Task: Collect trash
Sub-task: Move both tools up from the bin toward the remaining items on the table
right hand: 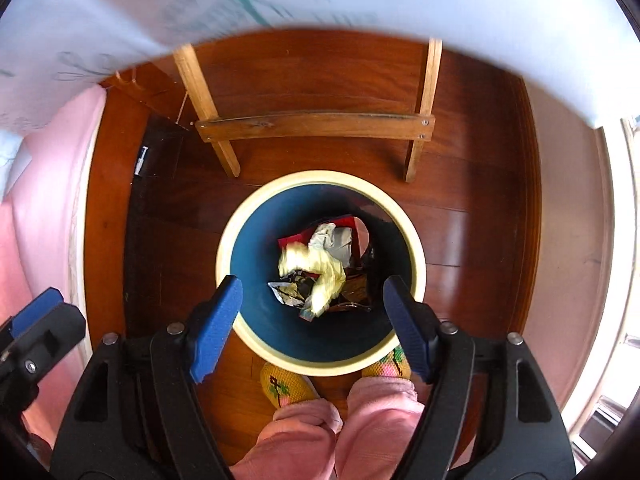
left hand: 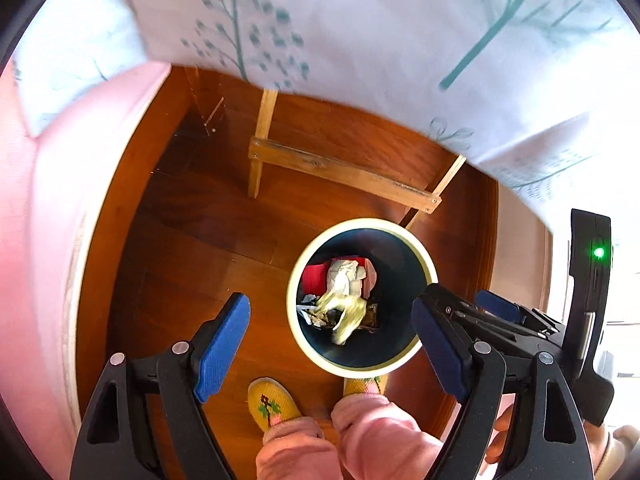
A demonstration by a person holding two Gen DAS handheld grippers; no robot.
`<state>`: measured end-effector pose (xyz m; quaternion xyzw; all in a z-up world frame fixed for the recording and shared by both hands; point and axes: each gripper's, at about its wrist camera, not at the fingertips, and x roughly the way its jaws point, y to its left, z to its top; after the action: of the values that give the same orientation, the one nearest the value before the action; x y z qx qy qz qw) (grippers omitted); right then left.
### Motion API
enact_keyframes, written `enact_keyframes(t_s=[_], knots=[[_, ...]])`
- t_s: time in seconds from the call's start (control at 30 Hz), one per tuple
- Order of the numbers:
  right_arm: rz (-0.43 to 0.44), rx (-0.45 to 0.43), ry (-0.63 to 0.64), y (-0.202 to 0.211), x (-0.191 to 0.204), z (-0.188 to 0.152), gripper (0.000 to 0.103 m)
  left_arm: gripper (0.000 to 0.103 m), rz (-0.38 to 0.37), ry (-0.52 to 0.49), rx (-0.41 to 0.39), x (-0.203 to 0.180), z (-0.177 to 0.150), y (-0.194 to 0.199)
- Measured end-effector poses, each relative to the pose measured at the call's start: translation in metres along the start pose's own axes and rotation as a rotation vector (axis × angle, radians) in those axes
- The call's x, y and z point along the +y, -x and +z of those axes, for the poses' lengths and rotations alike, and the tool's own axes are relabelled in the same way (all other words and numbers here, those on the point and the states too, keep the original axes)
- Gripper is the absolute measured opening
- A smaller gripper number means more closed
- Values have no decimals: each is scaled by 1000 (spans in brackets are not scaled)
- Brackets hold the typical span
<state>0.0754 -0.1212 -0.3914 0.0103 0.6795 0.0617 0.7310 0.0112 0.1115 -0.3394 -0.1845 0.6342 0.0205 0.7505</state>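
trash (right hand: 316, 264) crumpled in blue bin (right hand: 256, 312), no legible writing, left gripper (left hand: 332, 344) and right gripper (right hand: 312, 320) jaws apart, empty

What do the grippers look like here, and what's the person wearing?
Both the left gripper and right gripper have black triangular linkage arms with silver pivot pins and blue textured finger pads. A green LED glows on the right unit. Pink fleece trousers, yellow embroidered slippers.

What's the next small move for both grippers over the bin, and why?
Probably lift both away from the bin and go look for more trash. The right gripper and left gripper are open with nothing between their fingers, and the pale yellow wrapper already lies inside on the other trash. Nothing here remains to drop.
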Motion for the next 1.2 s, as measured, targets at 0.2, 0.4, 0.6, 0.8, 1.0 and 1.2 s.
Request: enact_keyframes(t_s=[0.2, 0.4, 0.6, 0.8, 1.0, 1.2], knots=[[-6, -1, 32, 54, 14, -8, 71, 85, -6, 6, -9, -11, -1, 61], [-3, -37, 79, 136, 28, -16, 71, 85, -2, -41, -49, -36, -5, 134], [-13, -139, 118, 230, 38, -20, 71, 85, -1, -103, -113, -56, -13, 205], [-20, -256, 95, 309, 38, -21, 71, 85, 2, -166, -176, -71, -15, 265], [-19, -357, 45, 368, 35, -15, 71, 85, 29, -242, -253, -87, 1, 318], [-24, -467, 4, 417, 37, -4, 71, 85, 38, -280, -348, -97, 31, 358]])
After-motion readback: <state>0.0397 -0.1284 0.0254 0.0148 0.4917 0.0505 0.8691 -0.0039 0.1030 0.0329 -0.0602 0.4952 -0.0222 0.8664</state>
